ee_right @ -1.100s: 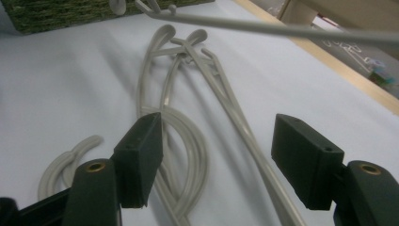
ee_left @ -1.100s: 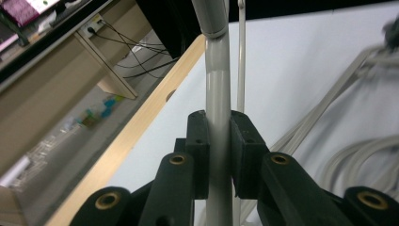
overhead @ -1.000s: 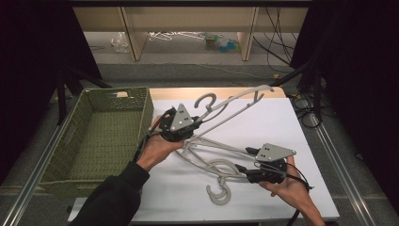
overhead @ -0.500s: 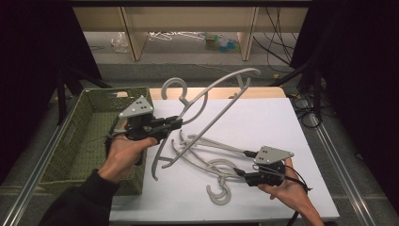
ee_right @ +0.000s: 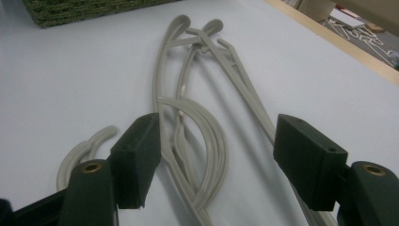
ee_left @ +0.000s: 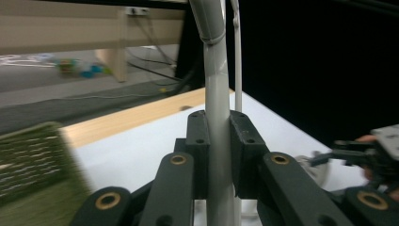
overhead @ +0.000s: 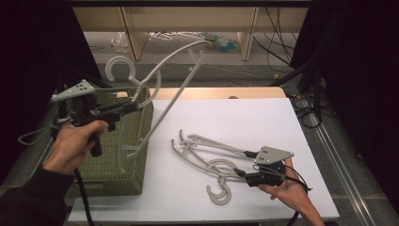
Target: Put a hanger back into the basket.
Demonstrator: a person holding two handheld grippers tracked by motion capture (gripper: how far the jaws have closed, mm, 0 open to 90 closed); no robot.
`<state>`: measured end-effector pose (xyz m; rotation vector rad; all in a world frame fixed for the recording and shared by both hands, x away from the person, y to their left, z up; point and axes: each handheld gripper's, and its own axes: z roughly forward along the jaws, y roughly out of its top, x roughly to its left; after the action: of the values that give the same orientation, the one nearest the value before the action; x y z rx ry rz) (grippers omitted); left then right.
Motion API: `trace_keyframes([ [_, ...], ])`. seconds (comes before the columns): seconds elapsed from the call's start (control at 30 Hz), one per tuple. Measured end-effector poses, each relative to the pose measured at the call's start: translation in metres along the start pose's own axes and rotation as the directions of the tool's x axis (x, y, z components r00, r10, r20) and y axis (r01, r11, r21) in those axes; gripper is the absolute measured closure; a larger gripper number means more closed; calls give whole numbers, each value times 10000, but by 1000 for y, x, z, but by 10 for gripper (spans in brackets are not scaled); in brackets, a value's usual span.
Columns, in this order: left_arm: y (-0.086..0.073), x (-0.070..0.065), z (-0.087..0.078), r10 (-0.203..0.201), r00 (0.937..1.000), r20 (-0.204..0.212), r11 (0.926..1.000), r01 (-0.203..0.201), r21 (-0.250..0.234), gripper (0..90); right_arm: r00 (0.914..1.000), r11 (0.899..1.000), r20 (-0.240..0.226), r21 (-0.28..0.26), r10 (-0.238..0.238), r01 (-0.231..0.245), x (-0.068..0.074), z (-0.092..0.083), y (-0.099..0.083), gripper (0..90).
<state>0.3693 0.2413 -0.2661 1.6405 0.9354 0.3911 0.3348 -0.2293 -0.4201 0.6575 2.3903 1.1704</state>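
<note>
Left gripper (overhead: 129,104), jaws clamped on one grey hanger (overhead: 160,80), holds it aloft over the green basket (overhead: 127,160) at left, likely for dropping in; right gripper (overhead: 242,165), jaws open, straddles the remaining hangers (overhead: 207,150) on the tabletop (overhead: 244,117).

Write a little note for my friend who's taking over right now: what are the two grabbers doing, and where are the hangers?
Left gripper: shut on one grey hanger, held in the air above the green basket.
Right gripper: jaws open, low over the white table, straddling the hangers on the table without squeezing them.
Done: one hanger lifted off the pile.
Left: probably put it into the basket, then pick up the remaining hangers.
</note>
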Motion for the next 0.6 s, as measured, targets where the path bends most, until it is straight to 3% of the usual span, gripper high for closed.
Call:
trace_keyframes([
  [0.07,0,12,-7,-139,9996,-260,9999,138,-51,792,10000,10000,-19,51,1,-1,-1,-1,0,330],
  [0.2,-4,40,-18,16,9972,-751,10000,-13,35,792,9999,9999,34,13,100,-100,-2,0,-1,317],
  [0.27,-10,54,-23,-173,9945,-1036,9998,181,72,792,9999,9999,26,107,134,-134,-3,-1,-2,309],
  [0.37,-17,75,-29,-22,9905,-1374,9998,52,212,792,9998,9997,41,113,209,-210,-3,-1,-2,294],
  [0.4,-17,75,-29,-22,9905,-1374,9998,52,212,792,9997,9997,93,66,248,-248,-3,0,-3,273],
  [0.43,-20,86,-33,236,9862,-1636,9992,-181,354,792,9996,9996,118,86,258,-259,-3,1,-3,266],
  [0.6,-27,105,-41,398,9807,-1915,9982,-305,509,792,9994,9992,90,242,327,-329,-3,0,-3,268],
])
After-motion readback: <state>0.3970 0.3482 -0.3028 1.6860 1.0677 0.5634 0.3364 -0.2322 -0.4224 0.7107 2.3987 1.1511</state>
